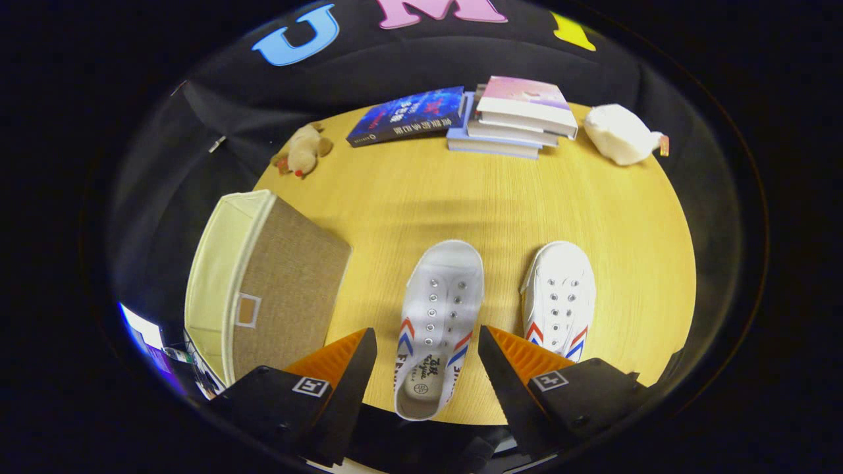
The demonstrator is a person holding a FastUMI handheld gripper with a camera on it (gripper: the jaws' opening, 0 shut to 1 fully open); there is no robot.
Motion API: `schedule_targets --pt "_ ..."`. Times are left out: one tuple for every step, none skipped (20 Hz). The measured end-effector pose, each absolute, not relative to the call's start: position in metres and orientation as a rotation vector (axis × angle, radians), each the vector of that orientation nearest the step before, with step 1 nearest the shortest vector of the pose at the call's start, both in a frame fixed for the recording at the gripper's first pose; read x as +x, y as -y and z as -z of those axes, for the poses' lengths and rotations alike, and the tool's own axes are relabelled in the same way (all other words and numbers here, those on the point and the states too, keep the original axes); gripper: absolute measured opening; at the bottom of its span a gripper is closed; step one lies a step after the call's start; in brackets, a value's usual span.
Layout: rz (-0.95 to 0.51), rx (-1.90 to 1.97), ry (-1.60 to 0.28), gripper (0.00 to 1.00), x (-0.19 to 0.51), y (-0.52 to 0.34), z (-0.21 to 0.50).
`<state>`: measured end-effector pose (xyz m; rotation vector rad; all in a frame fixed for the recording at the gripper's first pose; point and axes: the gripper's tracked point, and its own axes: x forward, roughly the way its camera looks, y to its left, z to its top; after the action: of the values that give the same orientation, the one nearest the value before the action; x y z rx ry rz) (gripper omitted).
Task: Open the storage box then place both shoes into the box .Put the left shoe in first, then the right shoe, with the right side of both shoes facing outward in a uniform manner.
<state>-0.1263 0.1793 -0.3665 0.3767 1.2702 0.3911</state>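
Spread tongs [427,349] straddle the left shoe [436,322], not pinching it; box [263,283] looks open, both shoes, including the right shoe [560,296], wait on the tabletop [461,204].

Pale wood-grain table [461,197] is sitting in front of a black cloth wall [263,112]; soft shadow bands are crossing the tabletop mid-way; at the far edge a blue book [405,115], a stack of books [517,118], a small plush toy [303,151] & a white soft obj [619,135] are lying.

Box [263,283] left of shoes [438,316] (side by side), books [514,118] behind; hand-held gripper [427,355] fingers apart.
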Motion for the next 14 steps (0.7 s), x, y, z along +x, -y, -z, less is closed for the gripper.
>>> schedule_targets --pt "-0.379 0.387 -1.297 0.93 -0.129 -0.18 0.379" --pt "-0.36 0.389 -1.326 0.9 -0.131 -0.179 0.39" --pt "-0.347 0.387 -1.343 0.89 -0.131 -0.179 0.399" --pt "-0.341 0.38 -1.357 0.87 -0.132 -0.178 0.406" --pt "-0.337 0.365 -1.367 0.85 -0.132 -0.177 0.413" --pt "-0.334 0.341 -1.378 0.82 -0.133 -0.175 0.42" --pt "-0.343 0.322 -1.39 0.81 -0.136 -0.175 0.425" --pt "-0.35 0.317 -1.391 0.76 -0.136 -0.179 0.429" --pt "-0.356 0.318 -1.395 0.76 -0.136 -0.183 0.431" --pt "-0.363 0.325 -1.402 0.74 -0.138 -0.186 0.432" --pt "-0.366 0.344 -1.406 0.72 -0.139 -0.19 0.433" --pt "-0.364 0.367 -1.413 0.69 -0.14 -0.192 0.434" --pt "-0.361 0.396 -1.421 0.67 -0.141 -0.193 0.435" --pt "-0.353 0.435 -1.428 0.65 -0.141 -0.194 0.435"
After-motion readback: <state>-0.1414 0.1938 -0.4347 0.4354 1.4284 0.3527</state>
